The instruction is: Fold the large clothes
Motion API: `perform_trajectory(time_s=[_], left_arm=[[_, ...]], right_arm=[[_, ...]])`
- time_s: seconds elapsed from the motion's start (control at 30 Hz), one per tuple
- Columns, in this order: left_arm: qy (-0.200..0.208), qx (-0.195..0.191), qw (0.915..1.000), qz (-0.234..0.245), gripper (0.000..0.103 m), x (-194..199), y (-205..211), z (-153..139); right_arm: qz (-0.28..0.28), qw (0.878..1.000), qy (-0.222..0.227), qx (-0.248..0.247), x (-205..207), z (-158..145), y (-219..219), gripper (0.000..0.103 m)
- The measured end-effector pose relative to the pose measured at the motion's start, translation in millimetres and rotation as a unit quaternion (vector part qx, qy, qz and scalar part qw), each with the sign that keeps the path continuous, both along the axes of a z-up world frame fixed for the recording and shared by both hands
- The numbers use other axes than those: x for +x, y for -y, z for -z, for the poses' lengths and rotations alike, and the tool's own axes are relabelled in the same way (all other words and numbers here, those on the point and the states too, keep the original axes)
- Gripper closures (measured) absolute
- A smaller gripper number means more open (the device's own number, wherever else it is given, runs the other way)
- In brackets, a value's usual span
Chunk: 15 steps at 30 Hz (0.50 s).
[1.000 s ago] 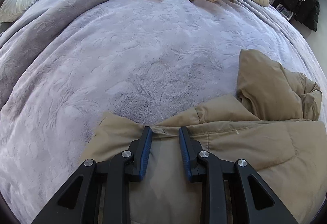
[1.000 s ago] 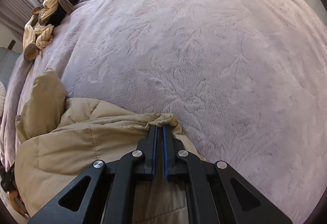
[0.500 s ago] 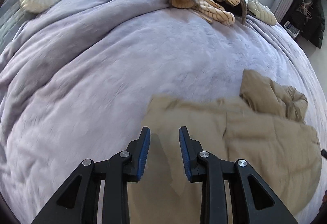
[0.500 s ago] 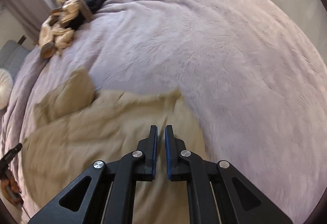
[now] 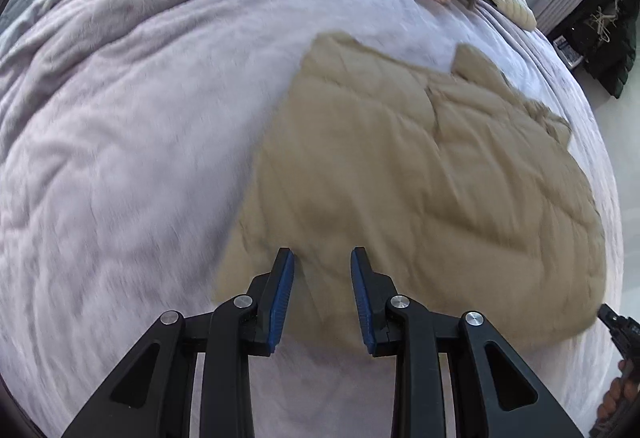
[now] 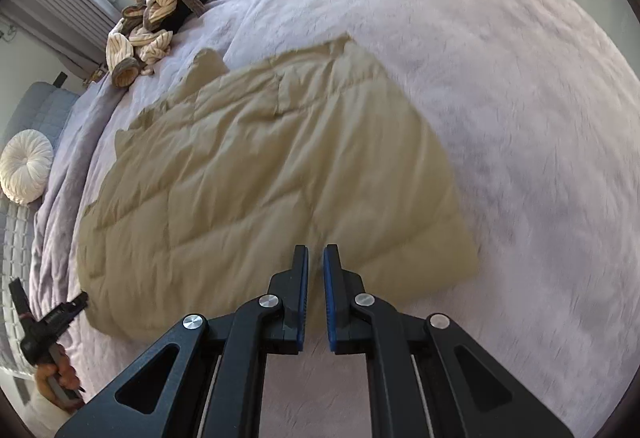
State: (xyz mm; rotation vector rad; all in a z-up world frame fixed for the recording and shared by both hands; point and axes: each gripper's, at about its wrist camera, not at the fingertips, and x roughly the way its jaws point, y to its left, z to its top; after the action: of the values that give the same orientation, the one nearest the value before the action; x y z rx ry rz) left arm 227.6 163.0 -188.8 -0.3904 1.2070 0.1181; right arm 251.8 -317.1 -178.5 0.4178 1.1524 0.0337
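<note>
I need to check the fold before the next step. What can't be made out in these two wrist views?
- Tan jacket: motion blur smears seams in both views; the layers beneath are hidden.
- Near hem: left gripper and right gripper cover it.
- Striped clothes pile: too small, tangled.

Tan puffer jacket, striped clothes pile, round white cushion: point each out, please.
Tan puffer jacket [image 6: 256, 174]: right wrist view, quilted middle panel.
Striped clothes pile [image 6: 156, 26]: right wrist view, a striped sleeve.
Round white cushion [image 6: 26, 172]: right wrist view, gathered centre.

Jacket [image 5: 420, 174] on blanket [image 5: 120, 158]
</note>
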Motion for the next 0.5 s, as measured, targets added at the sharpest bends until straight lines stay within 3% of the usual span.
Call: perform_trajectory(time_s=[0.2,0.27,0.3,0.4,0.43,0.5], left_arm=[[-0.009,-0.022,0.9996,0.015,0.069,-21,16,4],[-0.012,-0.020,0.9996,0.014,0.019,-26,17,4],[-0.005,-0.015,0.9998,0.007,0.015,-31,18,1],[-0.004,-0.018,0.9998,0.005,0.014,-37,17,-1],[-0.006,-0.020,0.9998,0.002,0.014,-37,16,0],[-0.010,-0.026,0.9996,-0.006,0.014,-39,11,4]], right_arm=[[-0.005,0.999,-0.015,0.030,-20,7,-10,0.094],[0.002,0.999,-0.026,0.040,-26,11,-11,0.094],[0.005,0.999,-0.031,0.044,-28,13,-11,0.094],[0.011,0.997,-0.040,0.058,-36,17,-10,0.092],[0.013,0.997,-0.042,0.061,-38,18,-10,0.088],[0.018,0.996,-0.047,0.070,-42,22,-9,0.054]])
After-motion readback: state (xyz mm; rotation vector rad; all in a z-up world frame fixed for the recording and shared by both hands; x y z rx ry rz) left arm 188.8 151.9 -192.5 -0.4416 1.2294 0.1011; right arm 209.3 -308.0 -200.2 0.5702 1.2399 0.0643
